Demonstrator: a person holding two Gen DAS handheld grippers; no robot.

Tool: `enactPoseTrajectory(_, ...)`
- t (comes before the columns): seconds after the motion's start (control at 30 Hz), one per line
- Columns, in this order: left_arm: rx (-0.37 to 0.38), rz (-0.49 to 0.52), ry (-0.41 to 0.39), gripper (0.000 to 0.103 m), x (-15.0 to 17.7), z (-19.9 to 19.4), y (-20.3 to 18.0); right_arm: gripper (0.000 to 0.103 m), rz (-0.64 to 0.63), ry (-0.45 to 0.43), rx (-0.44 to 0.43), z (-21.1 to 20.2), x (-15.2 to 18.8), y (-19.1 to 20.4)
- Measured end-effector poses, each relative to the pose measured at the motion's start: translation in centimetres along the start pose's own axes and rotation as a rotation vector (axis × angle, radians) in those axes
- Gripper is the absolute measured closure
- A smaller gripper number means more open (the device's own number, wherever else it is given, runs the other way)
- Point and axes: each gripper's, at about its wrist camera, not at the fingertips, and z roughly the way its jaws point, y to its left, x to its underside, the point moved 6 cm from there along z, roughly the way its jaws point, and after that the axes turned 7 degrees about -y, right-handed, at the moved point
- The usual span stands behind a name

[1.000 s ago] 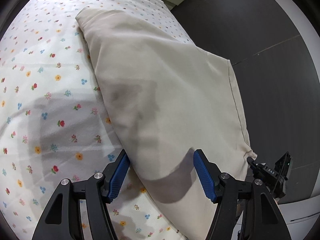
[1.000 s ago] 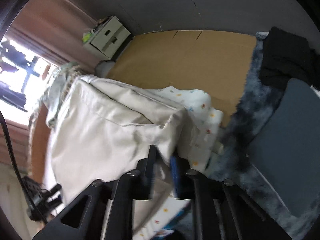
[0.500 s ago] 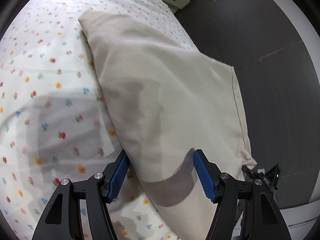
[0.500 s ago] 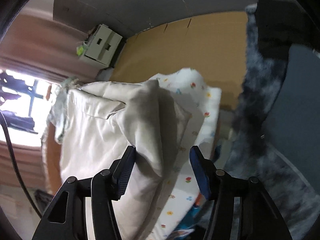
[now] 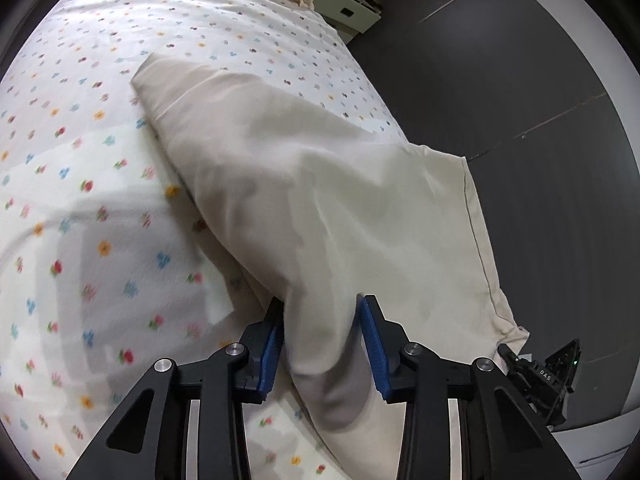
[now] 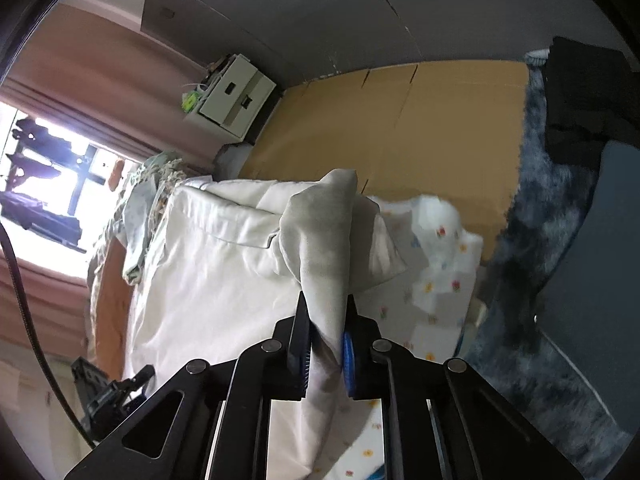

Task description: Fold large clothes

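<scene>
Cream trousers (image 5: 328, 184) lie folded lengthwise on a flowered bed sheet (image 5: 80, 184), the hem end hanging over the bed's right edge. My left gripper (image 5: 322, 338) has its blue pads either side of a raised fold of the leg, narrowed onto it. In the right wrist view the trousers (image 6: 216, 272) show their waistband and pocket. My right gripper (image 6: 326, 332) is shut on a bunched corner of the cloth, which stands up above the fingers.
A dark floor (image 5: 500, 80) lies right of the bed. A white drawer unit (image 6: 236, 98) stands by the curtain and window. Cardboard (image 6: 420, 120) leans beyond the bed. A dark shaggy rug (image 6: 540, 280) and black clothes (image 6: 588, 96) are at the right.
Both grippers have closed: the left narrowed from wide open onto a fold of the leg, the right opened half a second ago and has shut again on the cloth corner.
</scene>
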Motion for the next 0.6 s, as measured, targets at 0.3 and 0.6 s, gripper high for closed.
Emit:
enactPoseTrajectory(0.3,0.044,0.016,-0.001,0.064,-1.4,1.8,-1.9,0.091,0.017,-0.057,0.055,0.0,-2.2,-0.3)
enactPoseTrajectory(0.6,0.023,0.0,0.024,0.054,-0.5,-0.1,-0.8,0.081,-0.08,-0.054,0.162,0.6,-2.5,0.3)
